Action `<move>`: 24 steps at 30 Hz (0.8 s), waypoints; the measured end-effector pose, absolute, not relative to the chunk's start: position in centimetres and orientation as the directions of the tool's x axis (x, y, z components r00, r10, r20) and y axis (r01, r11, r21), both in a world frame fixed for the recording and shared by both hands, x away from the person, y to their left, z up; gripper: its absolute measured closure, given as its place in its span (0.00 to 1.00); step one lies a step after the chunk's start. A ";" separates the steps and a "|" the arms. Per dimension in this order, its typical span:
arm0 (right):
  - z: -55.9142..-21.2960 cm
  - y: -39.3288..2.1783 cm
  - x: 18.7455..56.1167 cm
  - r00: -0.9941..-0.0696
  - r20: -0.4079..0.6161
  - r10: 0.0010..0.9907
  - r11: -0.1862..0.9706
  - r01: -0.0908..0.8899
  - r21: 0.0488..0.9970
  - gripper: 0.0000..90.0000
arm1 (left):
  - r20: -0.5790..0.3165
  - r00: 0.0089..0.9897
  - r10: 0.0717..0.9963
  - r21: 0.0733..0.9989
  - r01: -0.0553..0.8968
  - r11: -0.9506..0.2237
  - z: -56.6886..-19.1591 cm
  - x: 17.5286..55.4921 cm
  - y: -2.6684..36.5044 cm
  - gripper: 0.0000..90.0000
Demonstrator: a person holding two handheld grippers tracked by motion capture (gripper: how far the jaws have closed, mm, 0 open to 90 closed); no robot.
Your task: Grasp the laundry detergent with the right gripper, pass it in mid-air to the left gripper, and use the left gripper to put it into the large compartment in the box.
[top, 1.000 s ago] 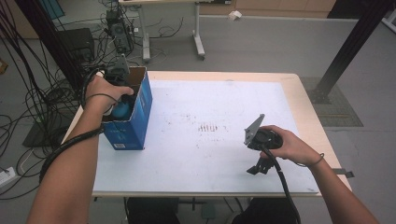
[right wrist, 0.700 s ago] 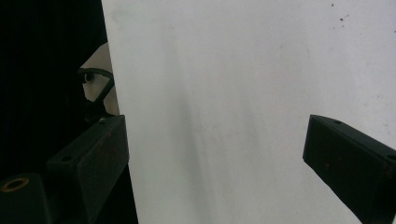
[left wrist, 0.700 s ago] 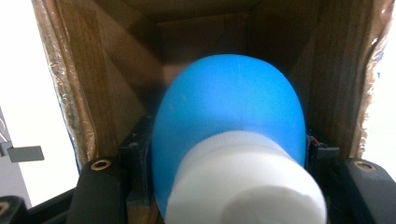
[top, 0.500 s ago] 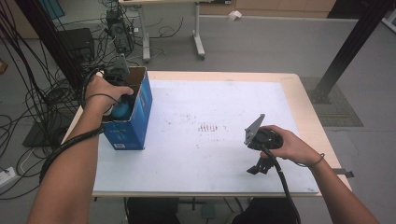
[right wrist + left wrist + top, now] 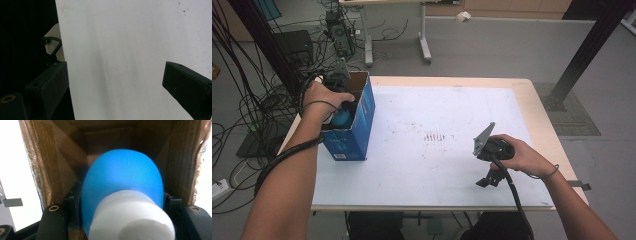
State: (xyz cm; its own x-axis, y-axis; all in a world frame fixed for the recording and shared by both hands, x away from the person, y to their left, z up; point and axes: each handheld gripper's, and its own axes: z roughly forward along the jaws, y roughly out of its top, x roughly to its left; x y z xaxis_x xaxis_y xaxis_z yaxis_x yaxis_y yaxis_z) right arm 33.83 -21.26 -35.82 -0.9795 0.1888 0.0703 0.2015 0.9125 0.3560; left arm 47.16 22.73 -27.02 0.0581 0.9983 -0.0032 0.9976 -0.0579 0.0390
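Observation:
A blue cardboard box [image 5: 353,131] stands open-topped near the table's left edge. My left gripper [image 5: 122,203] reaches down into it, shut on a rounded blue bottle [image 5: 122,177] whose white cap [image 5: 131,218] points toward the camera. The black jaws press on both sides of the bottle, and the box's brown inner walls [image 5: 60,160] close in around it. From above, a bit of the bottle [image 5: 343,118] peeks out beside the left hand. My right gripper [image 5: 490,178] rests on the white table top [image 5: 437,105] near the front right. Its jaws stand open and wide apart with nothing between them [image 5: 115,82].
The table's front edge runs just under the right gripper's jaws. Cables hang and lie on the floor [image 5: 247,100] left of the table. A second desk's legs [image 5: 424,40] stand behind it, and a dark post [image 5: 582,55] rises at the back right.

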 end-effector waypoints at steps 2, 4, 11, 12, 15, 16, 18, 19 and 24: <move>-35.8 -21.2 33.8 -0.979 0.071 0.190 0.912 0.203 0.355 0.07 | -0.004 0.058 0.998 0.036 0.998 -0.058 -27.0 47.2 22.7 0.41; -35.9 -21.2 33.8 -0.980 0.072 0.185 0.912 0.199 0.358 0.07 | -0.004 0.059 0.998 0.036 0.998 -0.059 -27.0 47.2 22.7 0.41; -35.8 -21.3 33.8 -0.979 0.071 0.190 0.913 0.203 0.354 0.07 | -0.015 0.058 0.998 0.037 0.998 -0.057 -27.0 47.2 23.0 0.41; -35.8 -21.3 33.8 -0.979 0.071 0.189 0.913 0.202 0.354 0.07 | -0.018 0.057 0.998 0.042 0.998 -0.057 -27.0 47.2 23.0 0.41; -35.9 -21.3 33.9 -0.979 0.074 0.190 0.913 0.204 0.354 0.07 | -0.030 0.059 0.998 0.043 0.997 -0.058 -27.1 47.1 23.0 0.40; -35.9 -21.2 33.9 -0.979 0.075 0.190 0.912 0.204 0.355 0.07 | -0.029 0.059 0.998 0.042 0.997 -0.058 -27.1 47.1 23.0 0.40; -35.9 -21.2 33.9 -0.979 0.076 0.189 0.913 0.204 0.353 0.07 | -0.027 0.058 0.998 0.044 0.997 -0.056 -27.0 47.2 23.0 0.39; -35.9 -21.2 33.9 -0.979 0.077 0.189 0.913 0.204 0.354 0.07 | -0.026 0.058 0.998 0.043 0.997 -0.057 -27.0 47.2 23.0 0.39; -35.9 -21.1 33.9 -0.979 0.075 0.189 0.913 0.203 0.354 0.08 | -0.026 0.054 0.998 0.048 0.997 -0.053 -26.5 47.1 23.1 0.37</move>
State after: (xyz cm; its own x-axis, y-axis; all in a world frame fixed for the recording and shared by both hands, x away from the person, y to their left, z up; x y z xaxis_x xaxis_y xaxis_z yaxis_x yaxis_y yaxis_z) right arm 33.92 -21.15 -35.89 -0.9791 0.1888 0.0755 0.2033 0.9129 0.3538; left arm 47.12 23.08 -26.54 0.0538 0.9982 -0.0259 0.9975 -0.0526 0.0479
